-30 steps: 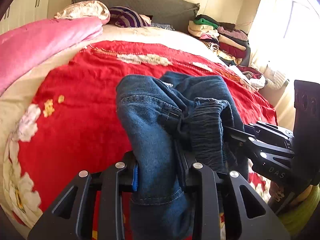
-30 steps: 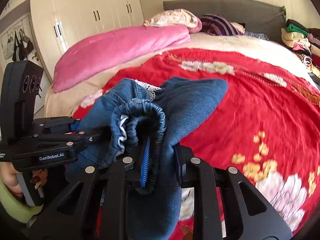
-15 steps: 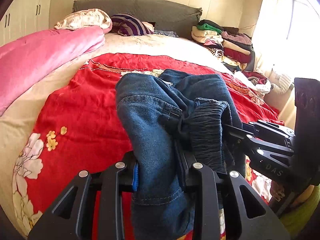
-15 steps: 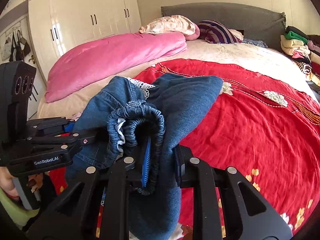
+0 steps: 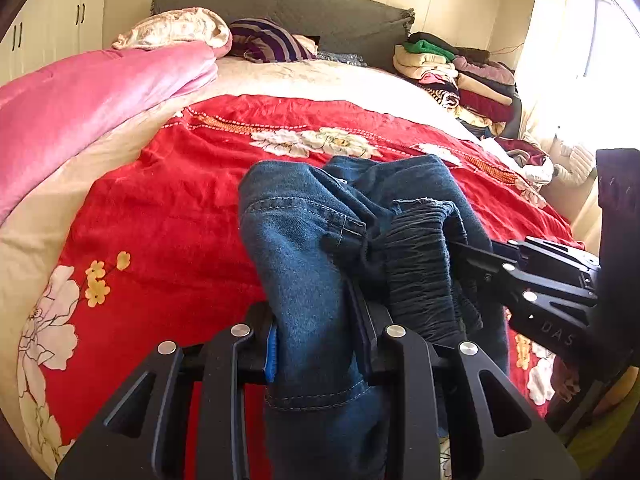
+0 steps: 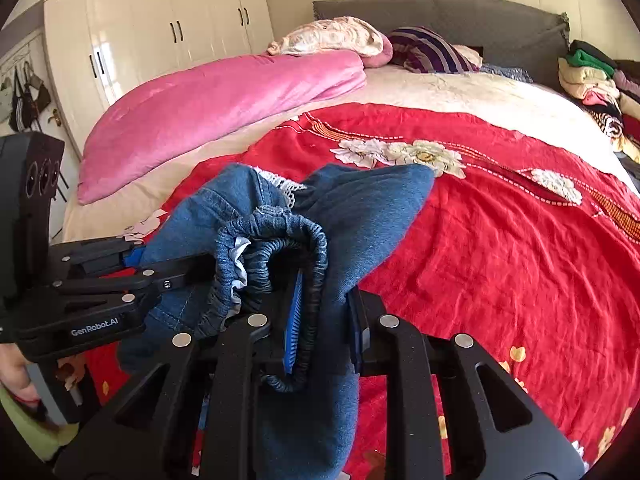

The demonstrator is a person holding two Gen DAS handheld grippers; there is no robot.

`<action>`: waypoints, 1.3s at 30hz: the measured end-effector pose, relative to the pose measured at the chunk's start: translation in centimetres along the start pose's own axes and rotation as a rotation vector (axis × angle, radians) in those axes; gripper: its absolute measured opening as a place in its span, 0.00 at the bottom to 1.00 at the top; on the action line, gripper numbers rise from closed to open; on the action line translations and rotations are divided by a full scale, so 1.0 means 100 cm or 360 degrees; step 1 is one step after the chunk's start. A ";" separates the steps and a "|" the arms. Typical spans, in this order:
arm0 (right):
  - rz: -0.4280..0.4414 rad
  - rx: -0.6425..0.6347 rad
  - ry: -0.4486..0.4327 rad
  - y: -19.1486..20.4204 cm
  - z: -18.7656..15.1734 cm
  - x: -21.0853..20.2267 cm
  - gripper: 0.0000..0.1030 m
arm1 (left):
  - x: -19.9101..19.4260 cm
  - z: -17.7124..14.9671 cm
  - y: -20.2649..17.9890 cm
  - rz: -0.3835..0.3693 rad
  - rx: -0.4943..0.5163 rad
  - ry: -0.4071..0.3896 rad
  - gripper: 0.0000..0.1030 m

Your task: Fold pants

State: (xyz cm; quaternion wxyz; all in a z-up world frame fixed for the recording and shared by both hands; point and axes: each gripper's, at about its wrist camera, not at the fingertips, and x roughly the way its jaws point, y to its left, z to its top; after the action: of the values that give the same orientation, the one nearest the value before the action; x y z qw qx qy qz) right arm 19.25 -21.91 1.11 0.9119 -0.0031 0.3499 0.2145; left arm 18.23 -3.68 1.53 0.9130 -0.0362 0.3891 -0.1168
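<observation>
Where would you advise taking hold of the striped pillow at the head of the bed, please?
Grip the striped pillow by its near, rounded end, coming from the foot of the bed over the red blanket. That end lies free; the headboard blocks the far side.

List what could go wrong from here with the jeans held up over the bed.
1. The jeans hang bunched between the left gripper and right gripper; laid down like this, they would likely wrinkle rather than fold flat.
2. The right gripper pinches mostly the elastic waistband, which could slip free.
3. The two grippers sit close together and might collide.
</observation>
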 end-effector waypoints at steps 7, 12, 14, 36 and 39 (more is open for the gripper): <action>-0.0127 -0.0022 0.0064 -0.003 -0.009 0.008 0.28 | 0.018 -0.007 0.008 0.0040 -0.0026 0.0065 0.33; -0.0198 -0.0055 0.0106 -0.002 -0.015 0.014 0.37 | 0.023 -0.011 0.011 0.0057 -0.0033 0.0083 0.43; -0.0219 -0.0062 0.0131 -0.002 -0.017 0.018 0.38 | 0.024 -0.012 0.011 0.0057 -0.0036 0.0088 0.45; -0.0245 -0.0055 0.0110 -0.004 -0.019 0.008 0.60 | 0.013 -0.016 0.011 0.0080 -0.0047 0.0079 0.61; -0.0255 -0.0035 0.0060 -0.005 -0.018 -0.002 0.69 | 0.005 -0.016 0.011 0.0088 -0.0049 0.0056 0.71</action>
State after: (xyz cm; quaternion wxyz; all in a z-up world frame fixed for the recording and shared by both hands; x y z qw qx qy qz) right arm 18.17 -22.76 -0.14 0.9193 -0.0449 0.3632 0.1447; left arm 17.62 -2.68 -0.05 0.9083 -0.0375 0.4077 -0.0859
